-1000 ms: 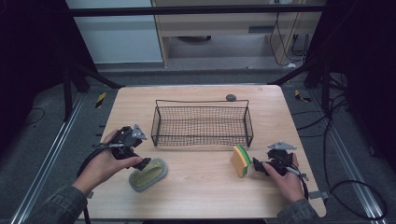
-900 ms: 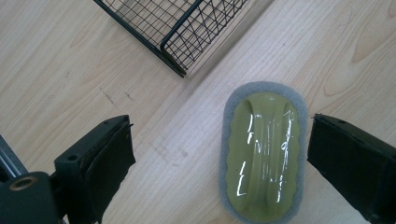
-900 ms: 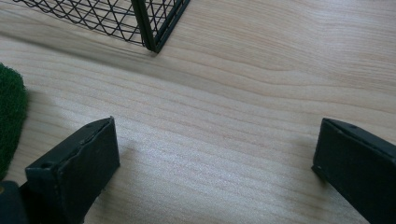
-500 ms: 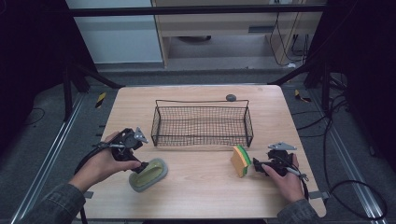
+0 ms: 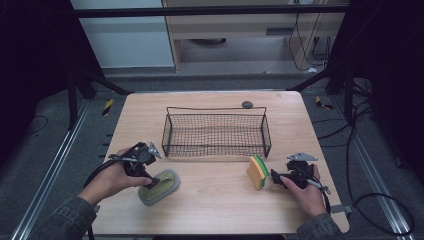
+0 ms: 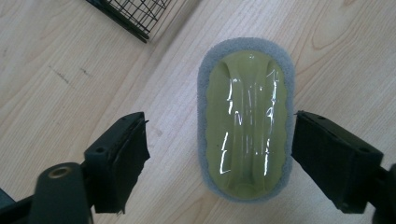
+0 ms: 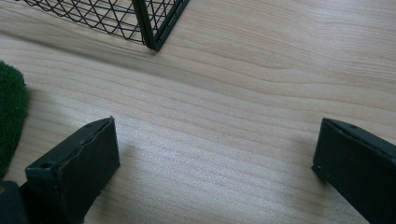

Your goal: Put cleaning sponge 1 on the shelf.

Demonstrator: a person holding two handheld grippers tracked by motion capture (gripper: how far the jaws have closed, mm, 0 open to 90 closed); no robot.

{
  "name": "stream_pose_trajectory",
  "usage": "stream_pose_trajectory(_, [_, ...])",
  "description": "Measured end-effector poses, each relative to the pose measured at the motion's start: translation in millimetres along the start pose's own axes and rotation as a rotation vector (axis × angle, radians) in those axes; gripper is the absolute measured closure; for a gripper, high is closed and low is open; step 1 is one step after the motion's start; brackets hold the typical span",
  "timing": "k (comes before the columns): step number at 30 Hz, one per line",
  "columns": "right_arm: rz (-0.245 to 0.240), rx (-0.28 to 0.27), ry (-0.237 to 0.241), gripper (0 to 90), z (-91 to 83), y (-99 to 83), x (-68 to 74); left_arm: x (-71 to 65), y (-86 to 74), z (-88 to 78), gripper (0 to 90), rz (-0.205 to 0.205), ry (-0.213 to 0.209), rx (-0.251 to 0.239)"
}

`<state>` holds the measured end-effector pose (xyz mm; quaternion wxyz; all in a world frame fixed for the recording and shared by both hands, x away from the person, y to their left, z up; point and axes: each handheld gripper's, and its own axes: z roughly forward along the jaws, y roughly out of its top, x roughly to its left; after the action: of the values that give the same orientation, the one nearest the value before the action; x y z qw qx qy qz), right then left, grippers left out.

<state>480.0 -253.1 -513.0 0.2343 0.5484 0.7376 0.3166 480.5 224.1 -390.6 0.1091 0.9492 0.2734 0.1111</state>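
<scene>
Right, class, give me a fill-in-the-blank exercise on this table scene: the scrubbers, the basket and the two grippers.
1. The left gripper, whose jaws have just been closing, straddles the handled scrubber, whose handle is ____ in colour.
2. The wire basket holds ____ items.
3. The sponge beside the right gripper has a ____ scouring layer.
4. The right gripper's jaws stand ____ over bare wood.

Missing words: green; no; green; open

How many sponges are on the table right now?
2: a grey-and-green scrubber sponge at front left under the left gripper, and a yellow-green sponge standing on edge front right, beside the right gripper.
</scene>
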Motion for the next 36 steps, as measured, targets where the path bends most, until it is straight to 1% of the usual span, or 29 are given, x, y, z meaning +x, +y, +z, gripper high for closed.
stream_pose_trajectory(3, [0.000, 0.000, -0.001, 0.6, 0.0, -0.1, 0.0, -1.3, 2.0, 4.5, 19.6, 0.001, -0.012, 0.015])
stream_pose_trajectory(5, [-0.001, 0.000, -0.001, 0.6, 0.0, -0.1, 0.0, -1.9, 2.9, 6.8, 22.3, 0.005, -0.018, 0.021])
stream_pose_trajectory(6, [-0.002, 0.001, -0.001, 0.6, -0.1, -0.1, -0.1, -2.5, 4.1, 10.4, 23.1, 0.006, -0.033, 0.026])
stream_pose_trajectory(9, [-0.002, 0.000, -0.001, 0.6, -0.1, -0.1, -0.1, -3.3, 6.1, 16.8, 29.2, 0.013, -0.050, 0.041])
stream_pose_trajectory(11, [0.001, -0.001, 0.000, 0.6, -0.1, -0.1, 0.0, -4.0, 6.7, 20.9, 31.2, 0.014, -0.062, 0.051])
stream_pose_trajectory(13, [0.000, 0.000, 0.000, 0.6, -0.1, -0.1, 0.0, -3.9, 6.8, 22.6, 34.9, 0.015, -0.065, 0.056])
stream_pose_trajectory(14, [0.001, 0.000, 0.000, 0.6, -0.1, -0.1, 0.0, -3.7, 6.5, 25.9, 36.4, 0.012, -0.075, 0.061])
stream_pose_trajectory(16, [0.000, 0.000, 0.000, 0.6, -0.1, -0.1, 0.0, -3.6, 6.3, 28.4, 37.7, 0.010, -0.077, 0.065])
stream_pose_trajectory(19, [-0.001, 0.000, 0.000, 0.6, -0.1, -0.1, -0.1, -4.1, 6.5, 32.1, 39.4, 0.002, -0.085, 0.056])
stream_pose_trajectory(23, [-0.003, 0.001, 0.001, 0.6, -0.1, -0.2, -0.2, -4.1, 6.3, 36.3, 41.4, 0.003, -0.086, 0.066])
stream_pose_trajectory(26, [-0.004, 0.001, 0.001, 0.6, -0.2, -0.2, -0.3, -2.5, 5.2, 37.5, 44.3, -0.006, -0.090, 0.067])
stream_pose_trajectory(27, [-0.004, 0.001, 0.001, 0.6, -0.2, -0.2, -0.3, -2.5, 5.2, 37.5, 44.8, -0.006, -0.090, 0.067])
stream_pose_trajectory(28, [-0.004, 0.001, 0.002, 0.6, -0.1, -0.2, -0.4, -2.0, 4.2, 38.6, 45.6, -0.007, -0.099, 0.070])
stream_pose_trajectory(36, [-0.005, 0.001, 0.002, 0.5, -0.1, -0.2, -0.4, -0.1, 2.1, 40.6, 51.7, -0.009, -0.108, 0.075])
